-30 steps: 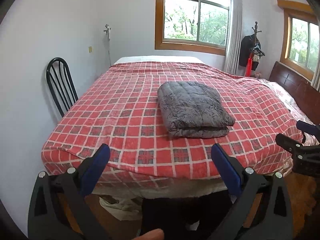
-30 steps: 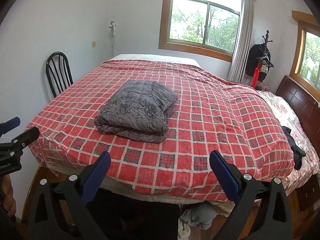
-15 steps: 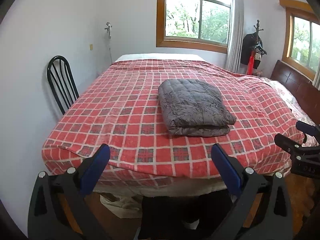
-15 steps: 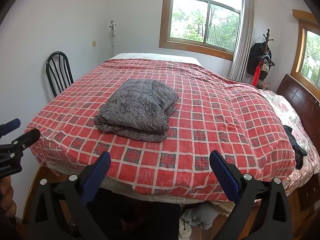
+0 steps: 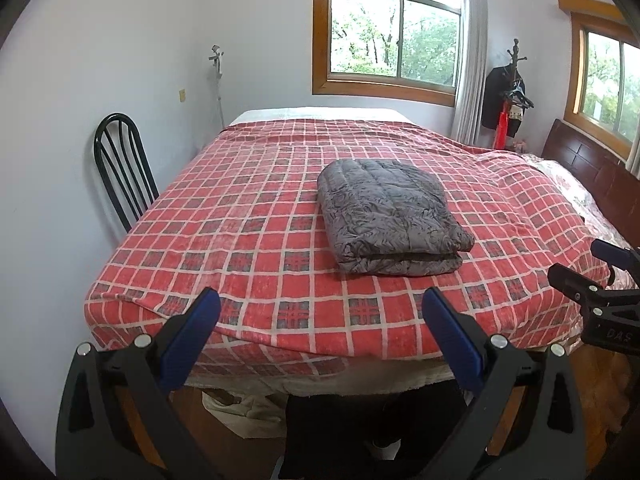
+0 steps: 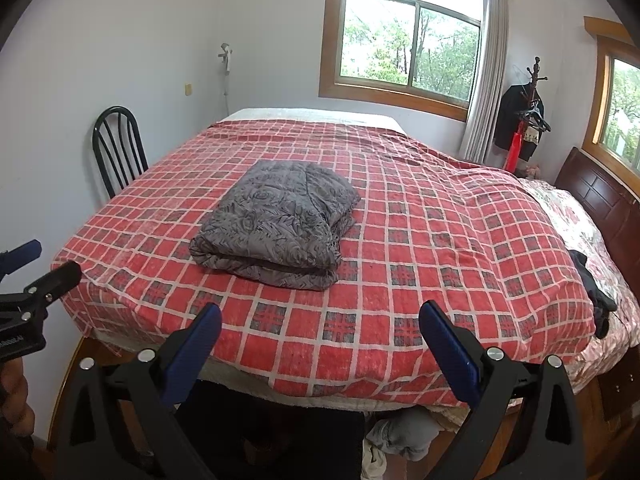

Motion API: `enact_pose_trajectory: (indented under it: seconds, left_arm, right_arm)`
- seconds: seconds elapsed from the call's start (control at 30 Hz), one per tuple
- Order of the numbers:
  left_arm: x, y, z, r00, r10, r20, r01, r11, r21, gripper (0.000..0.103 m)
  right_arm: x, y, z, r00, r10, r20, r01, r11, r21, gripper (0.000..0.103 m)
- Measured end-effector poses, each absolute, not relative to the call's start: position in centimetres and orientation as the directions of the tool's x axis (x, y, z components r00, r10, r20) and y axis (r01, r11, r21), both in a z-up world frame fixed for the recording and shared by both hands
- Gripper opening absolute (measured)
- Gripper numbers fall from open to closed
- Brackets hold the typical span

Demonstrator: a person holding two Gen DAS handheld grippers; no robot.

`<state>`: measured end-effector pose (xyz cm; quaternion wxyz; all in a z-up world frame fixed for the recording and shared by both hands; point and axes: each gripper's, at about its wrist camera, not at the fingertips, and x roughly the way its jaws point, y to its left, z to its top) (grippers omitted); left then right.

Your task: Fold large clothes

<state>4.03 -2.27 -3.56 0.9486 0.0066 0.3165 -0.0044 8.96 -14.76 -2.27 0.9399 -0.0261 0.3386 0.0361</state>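
The left hand-held gripper (image 5: pixel 320 320) is spread wide and holds nothing, short of the bed (image 5: pixel 248 248); a folded grey quilt (image 5: pixel 390 216) lies on the red checked cover, with a black chair (image 5: pixel 122 168) beside the bed. From the right wrist, the right hand-held gripper (image 6: pixel 320 336) also gapes empty, the quilt (image 6: pixel 276 224) ahead to its left.

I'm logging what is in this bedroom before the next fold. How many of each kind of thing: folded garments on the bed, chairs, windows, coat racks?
Folded grey quilted garment on the red plaid bedspread: 1
Black chair: 1
Windows: 2, back wall and right wall
Coat rack: 1
Total: 5
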Motion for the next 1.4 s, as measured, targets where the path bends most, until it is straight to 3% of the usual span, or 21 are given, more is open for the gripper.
enact_pose_trajectory:
  seconds: [1.4]
  left_arm:
    - [4.05, -2.44, -4.11, 0.788, -0.017, -0.615, 0.026, 1.0, 0.005, 0.1]
  right_arm:
    - [8.4, -14.78, -1.72, 0.782, 0.04, -0.622, -0.07, 0.997, -0.023, 0.099]
